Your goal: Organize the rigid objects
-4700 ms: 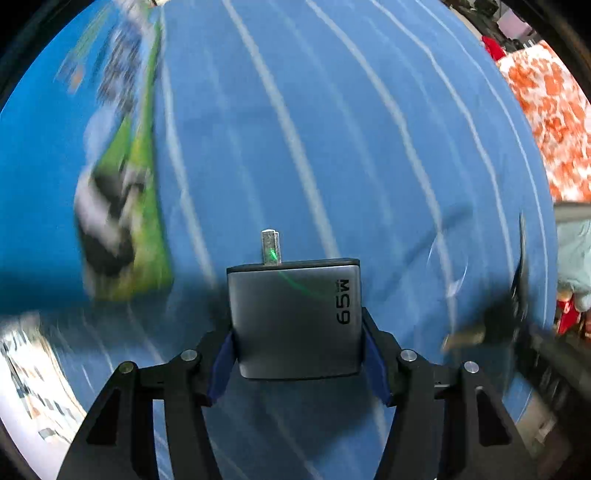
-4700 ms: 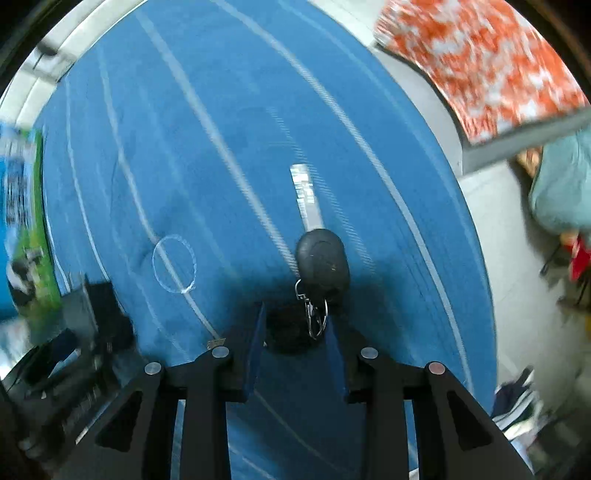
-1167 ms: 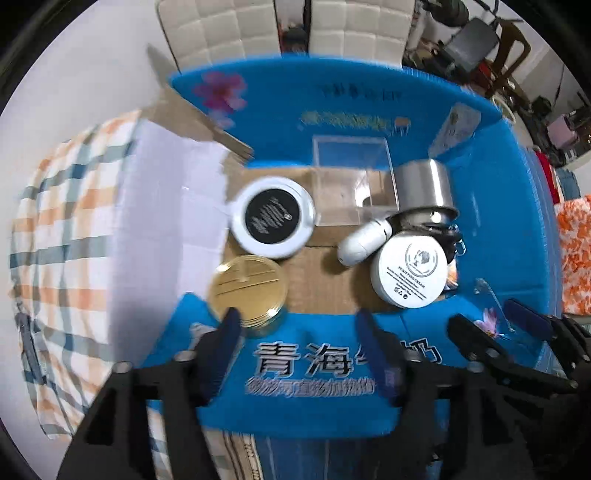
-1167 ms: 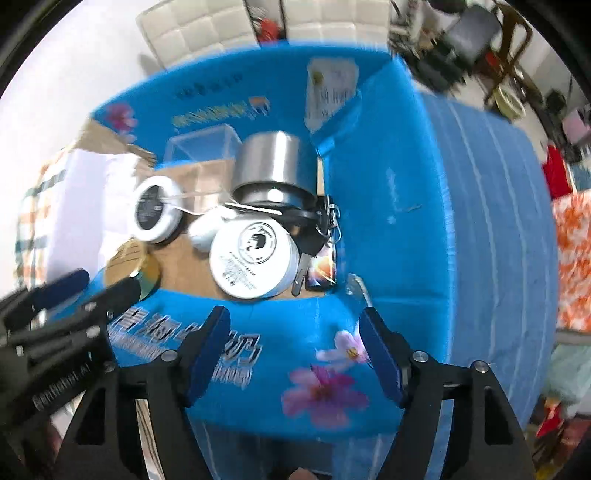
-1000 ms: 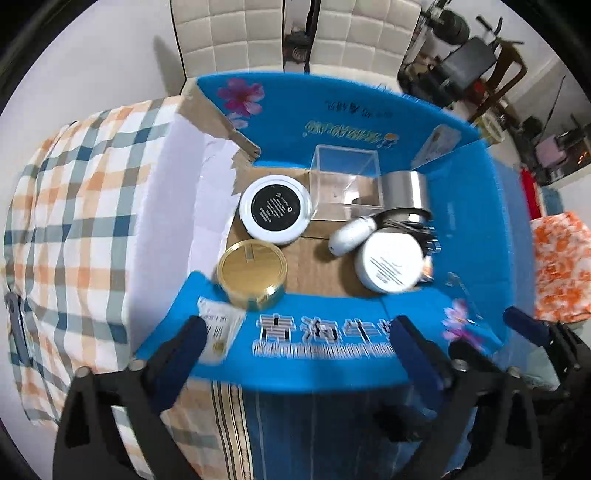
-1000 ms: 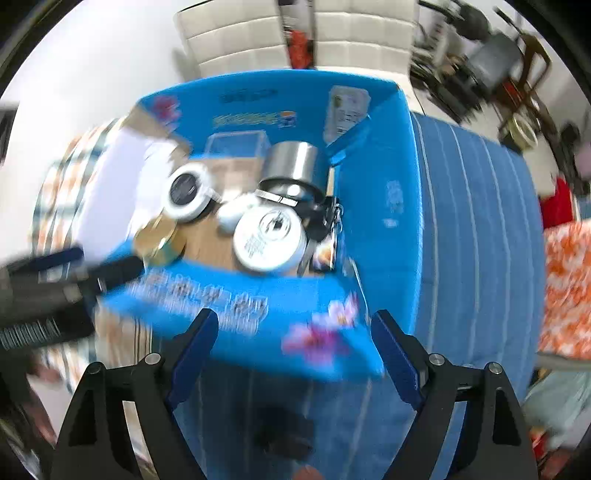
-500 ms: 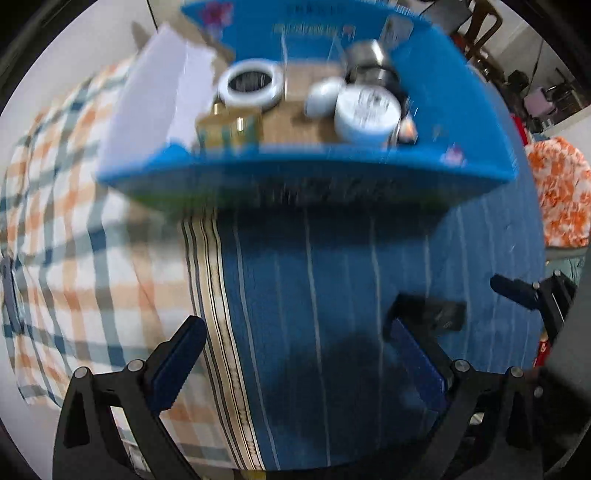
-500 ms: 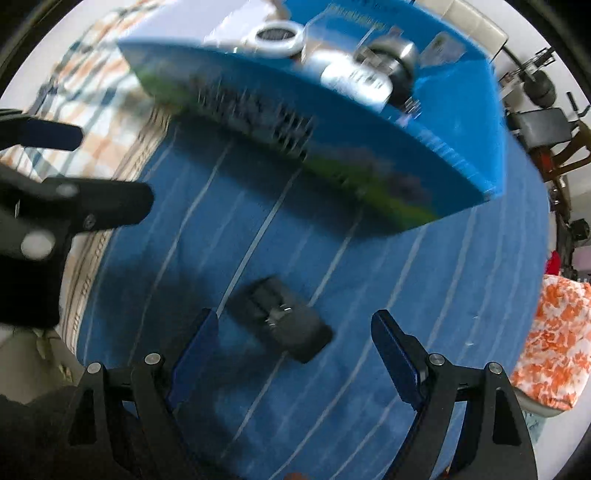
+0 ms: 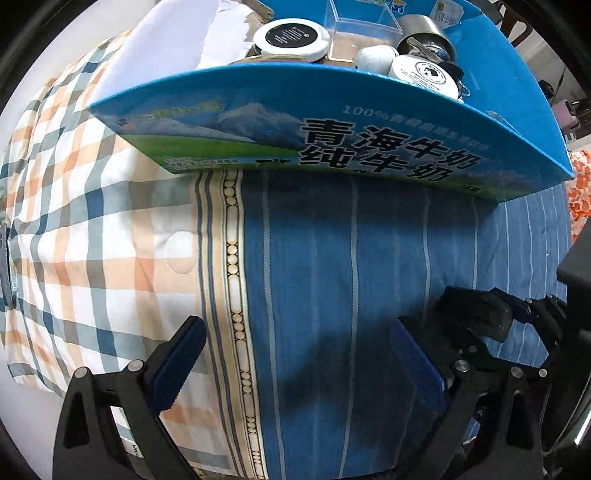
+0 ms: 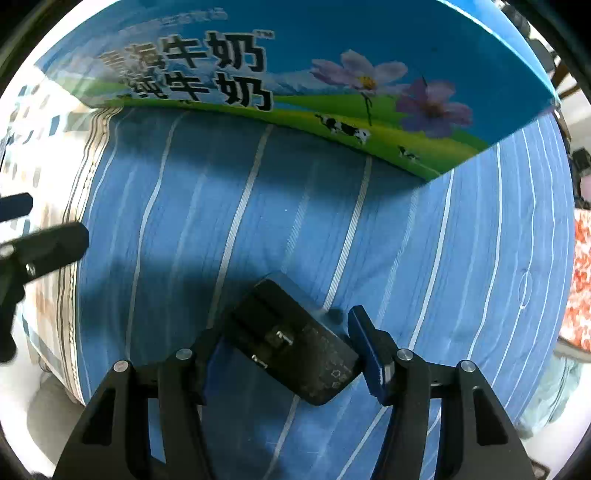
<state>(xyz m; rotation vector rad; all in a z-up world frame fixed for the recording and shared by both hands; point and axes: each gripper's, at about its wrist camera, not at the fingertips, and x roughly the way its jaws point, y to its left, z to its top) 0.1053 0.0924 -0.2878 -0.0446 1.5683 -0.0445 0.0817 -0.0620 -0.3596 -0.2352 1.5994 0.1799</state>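
One black charger [image 10: 291, 343] on the blue sheet [image 10: 258, 206], between open right tongs [image 10: 286, 349]; left tongs [image 9: 295, 362] open.

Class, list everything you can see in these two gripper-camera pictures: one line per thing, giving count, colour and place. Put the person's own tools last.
Milk carton box: one, blue with green print, on the bed, holding the small items.
Black-lidded jar: one, white rim, in the box at left.
Clear plastic case: one, transparent, at the box's back.
Metal tin: one, silver, back right of the box.
White jar: one, in the box at right.
Power adapter: one, black, on the blue striped sheet.
Checked blanket: one, orange and grey, left of the sheet.
Left hand-held gripper: one, black, open and empty.
Right hand-held gripper: one, black, jaws either side of the adapter.
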